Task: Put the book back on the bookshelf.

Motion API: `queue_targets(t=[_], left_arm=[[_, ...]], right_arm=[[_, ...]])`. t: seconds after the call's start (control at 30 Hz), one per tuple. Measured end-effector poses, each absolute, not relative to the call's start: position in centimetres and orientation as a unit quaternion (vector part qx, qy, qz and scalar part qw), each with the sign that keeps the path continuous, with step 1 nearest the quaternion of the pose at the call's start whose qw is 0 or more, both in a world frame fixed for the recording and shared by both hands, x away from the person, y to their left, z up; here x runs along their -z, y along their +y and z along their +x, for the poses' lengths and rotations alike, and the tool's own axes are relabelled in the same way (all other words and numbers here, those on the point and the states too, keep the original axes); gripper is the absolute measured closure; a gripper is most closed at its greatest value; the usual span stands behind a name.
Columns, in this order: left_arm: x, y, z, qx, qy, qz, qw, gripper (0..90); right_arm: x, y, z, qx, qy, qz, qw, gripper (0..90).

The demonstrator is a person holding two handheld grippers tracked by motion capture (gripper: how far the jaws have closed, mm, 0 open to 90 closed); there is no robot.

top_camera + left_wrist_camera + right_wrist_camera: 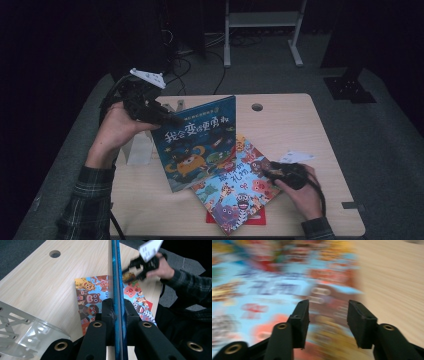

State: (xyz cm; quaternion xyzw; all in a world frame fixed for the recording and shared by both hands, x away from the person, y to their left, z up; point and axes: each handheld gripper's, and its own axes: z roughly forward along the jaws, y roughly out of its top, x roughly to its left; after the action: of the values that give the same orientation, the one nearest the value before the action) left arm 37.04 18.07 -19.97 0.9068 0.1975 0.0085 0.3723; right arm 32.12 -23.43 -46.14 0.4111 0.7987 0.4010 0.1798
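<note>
Left gripper (117, 312) clamping blue book (197, 142), right gripper (328, 315) view blurred

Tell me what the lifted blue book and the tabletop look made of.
The blue book looks like glossy printed card over paper pages: it stands thin and stiff in the left claw, with a faint sheen on its cover. The tabletop looks like pale wood-grain laminate, matt, though solid wood cannot be ruled out.
</note>
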Motion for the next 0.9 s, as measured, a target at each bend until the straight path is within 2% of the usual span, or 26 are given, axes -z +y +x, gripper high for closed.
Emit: queue_targets(t=[0.13, 0.33, 0.73, 0.87, 0.9], left_arm=[[19.8, 18.0, 36.9, -0.013, 0.196, 0.906, 0.375, 82.5], [18.9, 18.3, 36.8, -0.016, 0.202, 0.904, 0.377, 82.5], [17.3, 21.3, 35.9, -0.035, 0.226, 0.899, 0.374, 82.5], [17.1, 23.1, 35.6, -0.038, 0.242, 0.894, 0.376, 82.5], [17.1, 24.0, 35.4, -0.041, 0.247, 0.891, 0.379, 82.5]], right_arm=[[46.9, -27.6, 33.4, -0.382, 0.761, 0.480, 0.211, 39.4], [48.6, -30.6, 34.6, -0.347, 0.744, 0.528, 0.216, 35.6], [49.8, -31.0, 35.7, -0.320, 0.736, 0.551, 0.228, 30.6], [50.0, -31.1, 35.8, -0.326, 0.731, 0.552, 0.234, 24.6], [50.3, -31.1, 35.9, -0.330, 0.730, 0.549, 0.238, 19.5]])
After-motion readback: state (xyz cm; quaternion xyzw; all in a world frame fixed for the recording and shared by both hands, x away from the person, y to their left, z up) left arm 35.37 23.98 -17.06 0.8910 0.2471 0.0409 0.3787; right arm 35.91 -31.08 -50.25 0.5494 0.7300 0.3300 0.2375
